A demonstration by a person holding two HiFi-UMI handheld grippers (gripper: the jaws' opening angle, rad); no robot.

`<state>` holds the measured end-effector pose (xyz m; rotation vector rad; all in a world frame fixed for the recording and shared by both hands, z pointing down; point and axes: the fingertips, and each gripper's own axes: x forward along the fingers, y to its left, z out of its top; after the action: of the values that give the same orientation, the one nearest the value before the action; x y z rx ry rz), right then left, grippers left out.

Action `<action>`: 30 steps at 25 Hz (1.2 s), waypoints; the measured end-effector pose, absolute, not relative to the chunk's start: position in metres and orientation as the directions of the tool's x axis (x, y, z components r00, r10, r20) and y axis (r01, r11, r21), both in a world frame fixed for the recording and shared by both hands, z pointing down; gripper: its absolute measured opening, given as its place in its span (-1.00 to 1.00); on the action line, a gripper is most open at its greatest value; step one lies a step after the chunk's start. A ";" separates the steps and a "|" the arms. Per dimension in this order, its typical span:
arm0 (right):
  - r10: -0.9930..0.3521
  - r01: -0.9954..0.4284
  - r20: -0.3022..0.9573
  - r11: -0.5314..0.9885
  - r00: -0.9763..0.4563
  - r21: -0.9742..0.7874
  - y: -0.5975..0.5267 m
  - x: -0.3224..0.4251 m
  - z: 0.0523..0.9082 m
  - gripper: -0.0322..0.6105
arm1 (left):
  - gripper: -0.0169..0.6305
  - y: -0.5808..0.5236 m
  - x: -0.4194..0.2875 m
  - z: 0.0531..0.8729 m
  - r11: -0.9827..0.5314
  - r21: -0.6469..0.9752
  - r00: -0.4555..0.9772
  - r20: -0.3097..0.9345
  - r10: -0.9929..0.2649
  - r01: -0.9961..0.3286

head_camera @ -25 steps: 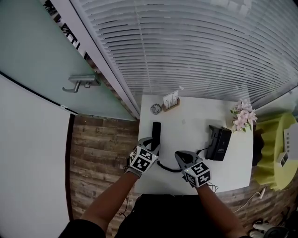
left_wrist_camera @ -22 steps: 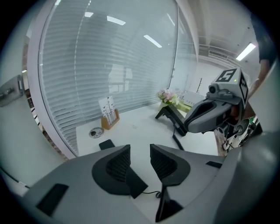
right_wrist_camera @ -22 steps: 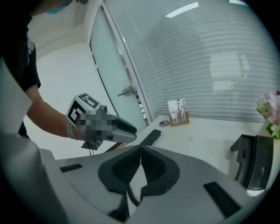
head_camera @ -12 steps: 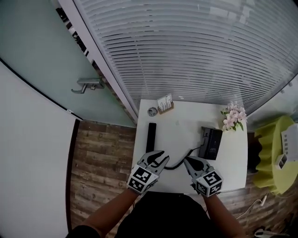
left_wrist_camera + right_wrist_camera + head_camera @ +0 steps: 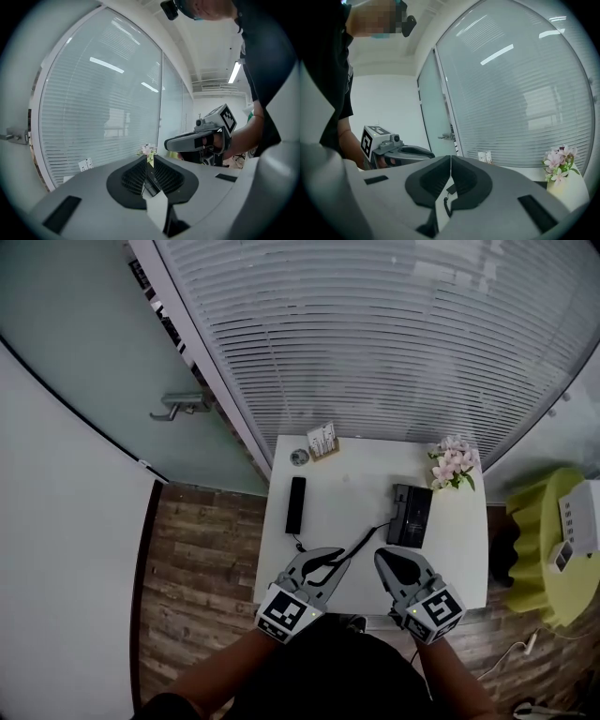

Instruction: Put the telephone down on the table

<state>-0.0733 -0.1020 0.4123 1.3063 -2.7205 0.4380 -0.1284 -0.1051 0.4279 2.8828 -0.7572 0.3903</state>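
Hovering over the worktop [image 5: 356,488], the left gripper [image 5: 333,559] had just been closing on nothing, seemingly leaving a slit; the right gripper [image 5: 386,559] was clenched empty, and the handset [image 5: 295,504] lay apart.

The middle of the white table [image 5: 352,486] is left bare, and an open lane is offered there between the handset [image 5: 295,503] at 9 o'clock and the telephone base [image 5: 410,515] at 3 o'clock. Toward 6 o'clock that lane is crossed by the cord [image 5: 367,538]. The far edge is crowded: a card holder [image 5: 322,441] and a small round object [image 5: 299,457] are set at 11 o'clock, flowers [image 5: 452,463] at 1 o'clock. Passage beyond 12 o'clock is closed by the blinds [image 5: 394,343]. Past the table at 3 o'clock, a green chair [image 5: 548,559] is met.
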 end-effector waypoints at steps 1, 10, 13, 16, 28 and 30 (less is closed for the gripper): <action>-0.750 -0.773 0.193 0.599 -0.633 -0.207 -0.097 -0.073 0.407 -0.83 | -0.81 -0.101 -0.127 0.423 -0.863 0.066 0.841 0.272 -0.468 -0.501; -0.755 -0.763 0.121 0.627 -0.645 -0.153 -0.070 -0.068 0.375 -0.83 | -0.92 -0.074 -0.113 0.388 -0.850 0.043 0.840 0.190 -0.508 -0.525; -0.755 -0.761 0.098 0.636 -0.648 -0.131 -0.065 -0.068 0.364 -0.83 | -0.92 -0.070 -0.109 0.382 -0.842 0.067 0.839 0.158 -0.520 -0.535; -0.751 -0.755 0.084 0.646 -0.655 -0.113 -0.060 -0.068 0.355 -0.83 | -0.92 -0.066 -0.106 0.374 -0.832 0.089 0.835 0.123 -0.536 -0.548; -0.739 -0.743 0.078 0.664 -0.669 -0.086 -0.050 -0.070 0.342 -0.83 | -0.92 -0.058 -0.108 0.352 -0.829 0.054 0.828 0.107 -0.550 -0.557; -0.740 -0.744 0.079 0.663 -0.668 -0.085 -0.050 -0.070 0.343 -0.83 | -0.92 -0.057 -0.108 0.353 -0.830 0.056 0.830 0.114 -0.546 -0.554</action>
<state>-0.0698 -0.0497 0.3428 1.2632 -2.8296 0.1704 -0.1081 -0.0567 0.3527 2.9217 -0.8803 0.1422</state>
